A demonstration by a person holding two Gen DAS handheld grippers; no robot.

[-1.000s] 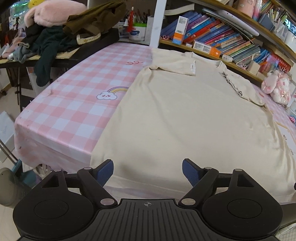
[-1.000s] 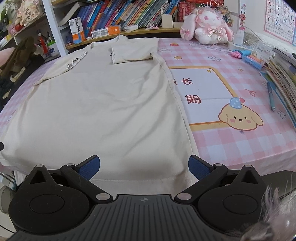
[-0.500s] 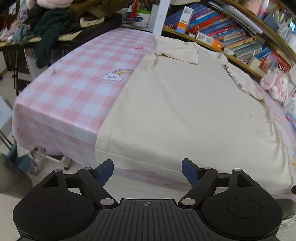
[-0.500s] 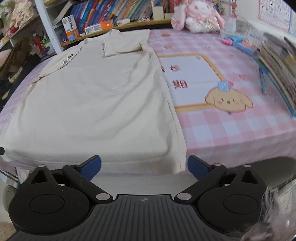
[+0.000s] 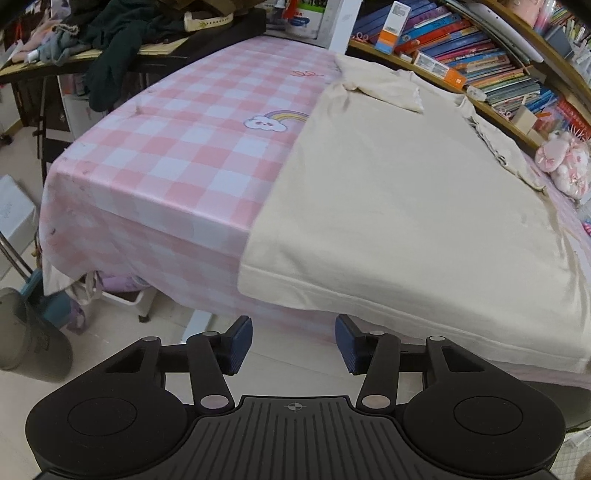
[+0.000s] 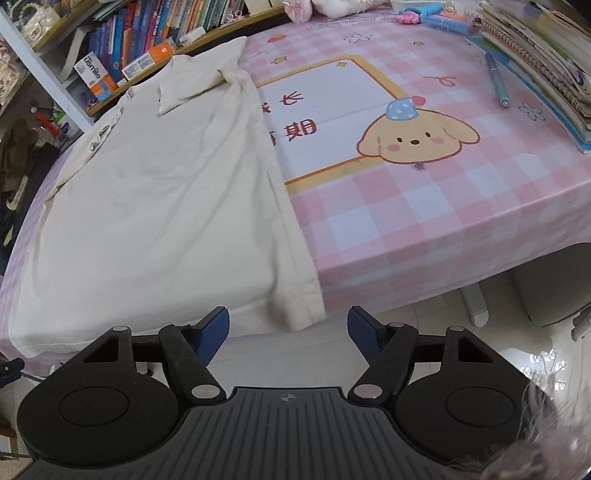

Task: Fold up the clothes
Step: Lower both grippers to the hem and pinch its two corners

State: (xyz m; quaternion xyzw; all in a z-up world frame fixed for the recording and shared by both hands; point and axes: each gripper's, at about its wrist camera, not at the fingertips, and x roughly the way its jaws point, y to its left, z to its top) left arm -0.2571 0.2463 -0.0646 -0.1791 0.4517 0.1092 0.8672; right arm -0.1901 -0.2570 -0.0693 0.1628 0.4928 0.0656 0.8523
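Note:
A cream T-shirt (image 5: 406,192) lies flat on the pink checked tablecloth (image 5: 177,162), sleeves folded in, its hem hanging over the near table edge. In the left wrist view my left gripper (image 5: 293,341) hovers just below the hem's left corner (image 5: 258,280); its jaws are closing and nothing is between them. In the right wrist view the same cream T-shirt (image 6: 159,192) fills the left half, and my right gripper (image 6: 288,334) sits just under the hem's right corner (image 6: 303,306). Its jaws are closing too, with no cloth between the pads.
Bookshelves (image 5: 461,55) run along the table's far side. Dark clothes (image 5: 122,33) pile on a side table at the left. A pink plush (image 5: 565,162) sits far right. Stacked notebooks (image 6: 546,62) and a pen (image 6: 498,81) lie on the right of the tablecloth (image 6: 424,206).
Both grippers have drawn back and down from over the shirt to below its hanging hem, at the table's near edge. Both pairs of jaws have narrowed. The right view has rolled.

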